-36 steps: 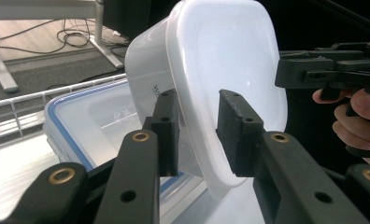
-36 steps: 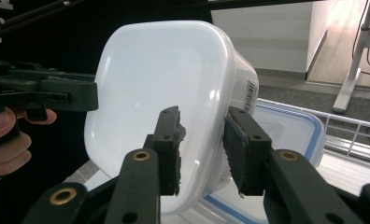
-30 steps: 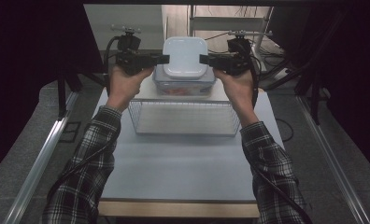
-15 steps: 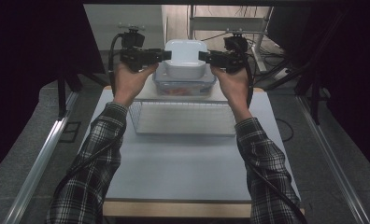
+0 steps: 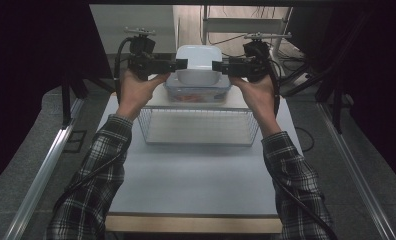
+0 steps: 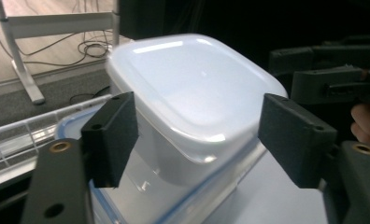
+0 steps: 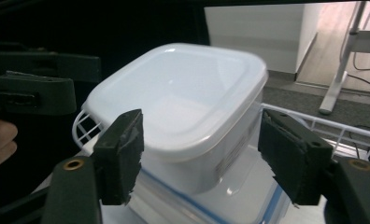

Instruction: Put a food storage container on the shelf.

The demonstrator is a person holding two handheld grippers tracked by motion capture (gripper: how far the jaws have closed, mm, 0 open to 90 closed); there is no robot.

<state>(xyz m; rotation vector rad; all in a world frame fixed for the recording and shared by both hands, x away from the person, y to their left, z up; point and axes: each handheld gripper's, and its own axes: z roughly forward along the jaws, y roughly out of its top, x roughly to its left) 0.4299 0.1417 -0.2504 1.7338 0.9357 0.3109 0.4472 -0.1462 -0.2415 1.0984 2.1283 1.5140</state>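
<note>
We have the white lidded container (image 5: 196,64) sitting on top of the blue-rimmed clear food box (image 5: 198,93), which rests on the wire basket (image 5: 198,127) at the twelve o'clock end of the table (image 5: 196,185). Our left gripper (image 5: 178,65) stands at the container's nine o'clock side and our right gripper (image 5: 216,66) at its three o'clock side. Both sets of jaws have just been opening; in the left gripper view (image 6: 192,135) and the right gripper view (image 7: 206,154) each pair stands wide with the container's corner between the pads but clear gaps on either side, so we hold nothing now.

The step in hand, as we judge it, is letting go after stacking. To do it well we keep the jaws spread, draw both hands straight outward toward nine and three o'clock at the same level, and avoid brushing the lid's lip, since the container sits loose on a smooth lid and could slide.

The high view gives us the whole stack and its place on the basket. The gripper views give what it cannot: the daylight between pads and container wall, and a printed label on the container's side (image 7: 225,163)
</note>
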